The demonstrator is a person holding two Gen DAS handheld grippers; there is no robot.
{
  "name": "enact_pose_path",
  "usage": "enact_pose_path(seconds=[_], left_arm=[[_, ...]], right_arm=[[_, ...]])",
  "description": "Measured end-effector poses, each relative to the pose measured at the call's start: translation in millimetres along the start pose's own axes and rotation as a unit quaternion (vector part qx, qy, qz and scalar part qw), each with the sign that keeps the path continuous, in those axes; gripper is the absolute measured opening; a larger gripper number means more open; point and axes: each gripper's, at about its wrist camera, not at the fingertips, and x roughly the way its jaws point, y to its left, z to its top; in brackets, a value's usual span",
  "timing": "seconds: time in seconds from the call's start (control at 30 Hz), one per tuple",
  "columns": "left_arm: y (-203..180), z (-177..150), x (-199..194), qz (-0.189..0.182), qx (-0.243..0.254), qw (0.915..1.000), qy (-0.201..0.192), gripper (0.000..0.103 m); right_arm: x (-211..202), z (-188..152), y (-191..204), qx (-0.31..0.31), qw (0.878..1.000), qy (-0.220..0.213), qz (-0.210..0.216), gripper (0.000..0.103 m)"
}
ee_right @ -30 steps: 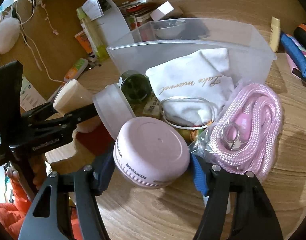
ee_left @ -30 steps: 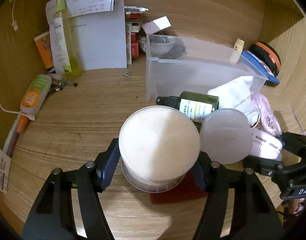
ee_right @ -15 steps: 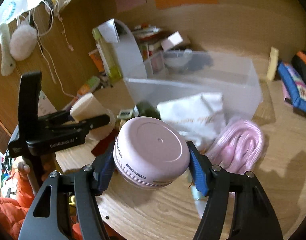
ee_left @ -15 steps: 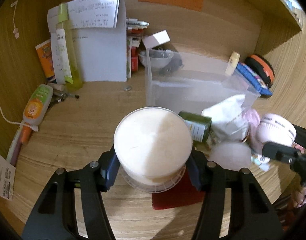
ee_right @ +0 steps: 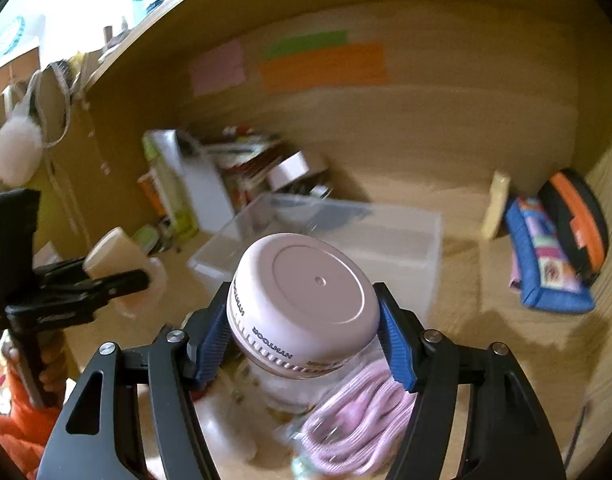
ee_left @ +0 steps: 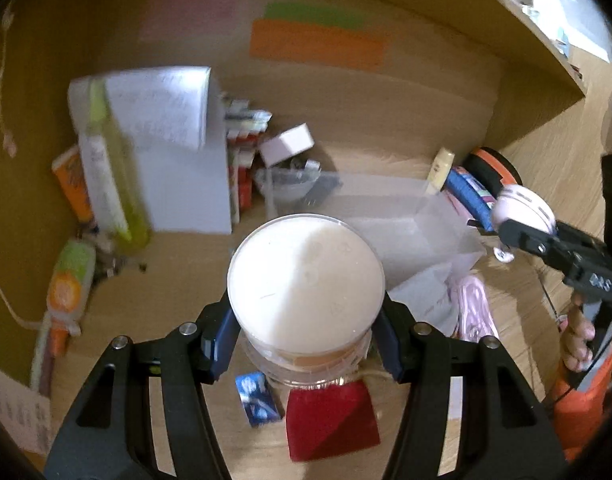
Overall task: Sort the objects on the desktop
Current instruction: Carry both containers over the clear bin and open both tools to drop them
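Note:
My left gripper (ee_left: 306,344) is shut on a cream round jar (ee_left: 306,284) and holds it in the air above the desk; it also shows in the right wrist view (ee_right: 113,256). My right gripper (ee_right: 306,344) is shut on a pink round jar (ee_right: 306,300), lifted above the desk; that jar shows in the left wrist view (ee_left: 522,208) at the right. A clear plastic bin (ee_right: 406,248) stands beyond both jars, open at the top; it shows in the left wrist view (ee_left: 406,228).
A pink cord in a bag (ee_right: 358,420) and a white cloth (ee_left: 426,296) lie in front of the bin. A red card (ee_left: 330,420) lies under the left gripper. Bottles, a paper pad (ee_left: 177,152) and boxes crowd the back left. A blue pouch (ee_right: 546,256) lies right.
Both grippers have risen well above the desk with their jars. The items on the desk look smaller and lower, and the back wall's coloured notes have come into view.

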Motion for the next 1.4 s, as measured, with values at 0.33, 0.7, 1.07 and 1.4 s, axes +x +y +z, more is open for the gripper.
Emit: enact_pose_path(seconds=[0.33,0.7,1.07,1.4], left_arm=[[-11,48,25,-0.029,0.009,0.9995,-0.003,0.058],[-21,65,98,-0.028,0.015,0.9978,0.059,0.058],[-26,55,139,-0.015,0.032,0.9941,0.102,0.058],[-30,51,161,0.004,0.045,0.9921,0.117,0.058]], right_arm=[[28,37,-18,0.001,1.0,-0.002,-0.031,0.063],[95,32,-31,0.001,0.996,0.074,-0.044,0.063],[120,20,-40,-0.009,0.991,0.125,-0.055,0.063],[131,14,-33,-0.035,0.987,0.149,-0.056,0.063]])
